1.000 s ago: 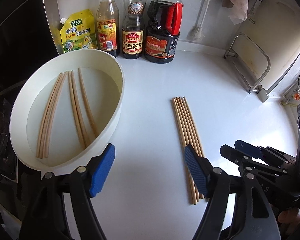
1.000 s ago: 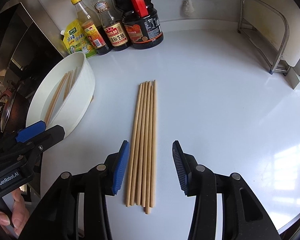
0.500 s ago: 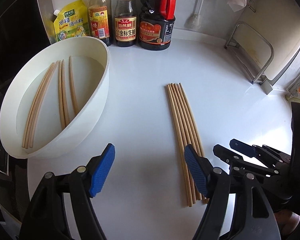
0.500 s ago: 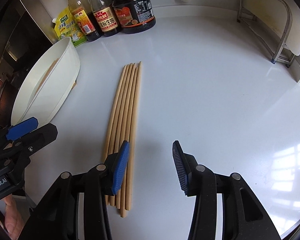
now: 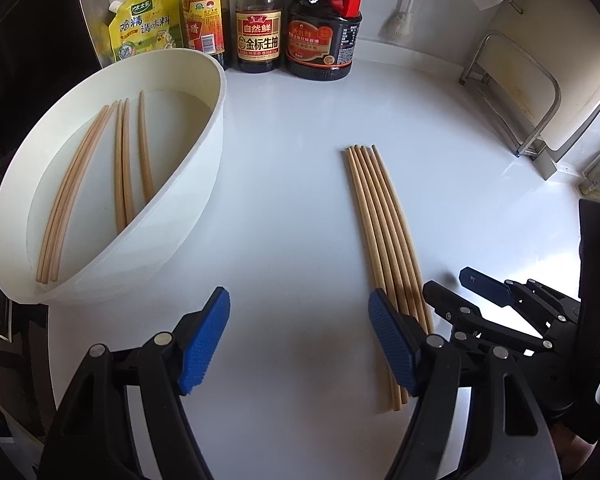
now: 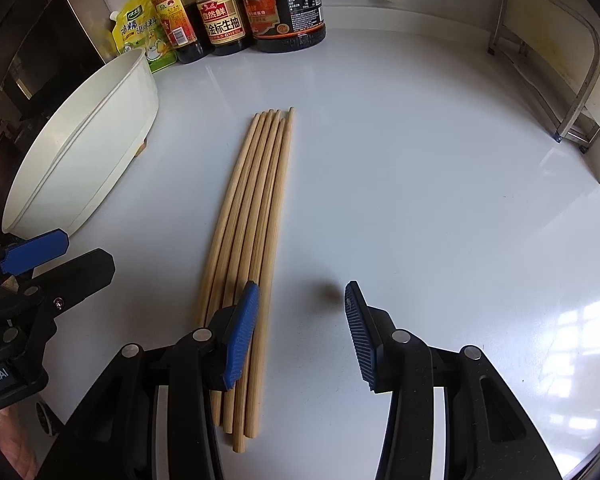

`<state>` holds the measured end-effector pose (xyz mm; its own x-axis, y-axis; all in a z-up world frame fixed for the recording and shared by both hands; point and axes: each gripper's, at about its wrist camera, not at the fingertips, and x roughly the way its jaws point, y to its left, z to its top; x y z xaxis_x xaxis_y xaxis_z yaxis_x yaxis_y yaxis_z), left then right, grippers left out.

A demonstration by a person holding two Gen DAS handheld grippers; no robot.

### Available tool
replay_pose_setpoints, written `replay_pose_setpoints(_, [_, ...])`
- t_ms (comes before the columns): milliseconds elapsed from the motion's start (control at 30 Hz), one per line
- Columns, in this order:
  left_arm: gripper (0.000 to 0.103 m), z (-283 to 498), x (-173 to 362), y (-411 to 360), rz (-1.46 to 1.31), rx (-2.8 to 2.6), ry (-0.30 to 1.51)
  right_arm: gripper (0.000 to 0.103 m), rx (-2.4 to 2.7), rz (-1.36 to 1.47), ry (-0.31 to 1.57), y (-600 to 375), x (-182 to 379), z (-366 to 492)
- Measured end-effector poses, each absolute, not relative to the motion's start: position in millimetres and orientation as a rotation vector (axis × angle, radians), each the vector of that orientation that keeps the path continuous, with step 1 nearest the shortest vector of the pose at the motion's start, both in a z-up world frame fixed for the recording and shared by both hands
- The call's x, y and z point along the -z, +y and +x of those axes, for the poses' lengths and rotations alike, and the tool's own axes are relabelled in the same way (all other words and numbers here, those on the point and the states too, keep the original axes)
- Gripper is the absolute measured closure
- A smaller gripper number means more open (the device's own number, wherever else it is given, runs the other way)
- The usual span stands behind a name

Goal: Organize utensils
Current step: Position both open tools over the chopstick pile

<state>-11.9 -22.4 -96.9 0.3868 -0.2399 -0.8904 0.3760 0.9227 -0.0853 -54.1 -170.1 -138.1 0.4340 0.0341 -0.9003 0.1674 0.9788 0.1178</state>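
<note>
My right gripper has drifted right, so the chopsticks now lie under its left finger; both it and my left gripper gape apart, empty. Five more remain in the bowl, so regrasping comes next

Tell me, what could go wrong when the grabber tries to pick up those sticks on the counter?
1. The chopsticks lie packed side by side, so the open right gripper might pinch several at once, or nudge some and make them roll apart.
2. The left gripper, also open, sits right beside the same bundle, so the two grippers could bump.
3. The white bowl holding more chopsticks looks tilted; knocking it might tip it.
</note>
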Motion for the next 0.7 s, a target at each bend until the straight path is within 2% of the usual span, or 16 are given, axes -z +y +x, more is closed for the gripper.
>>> replay_pose_setpoints(700, [0.032, -13, 116, -45, 0.146, 0.423, 1.126, 0.060, 0.153, 0.171, 1.109, -198, 144, -58])
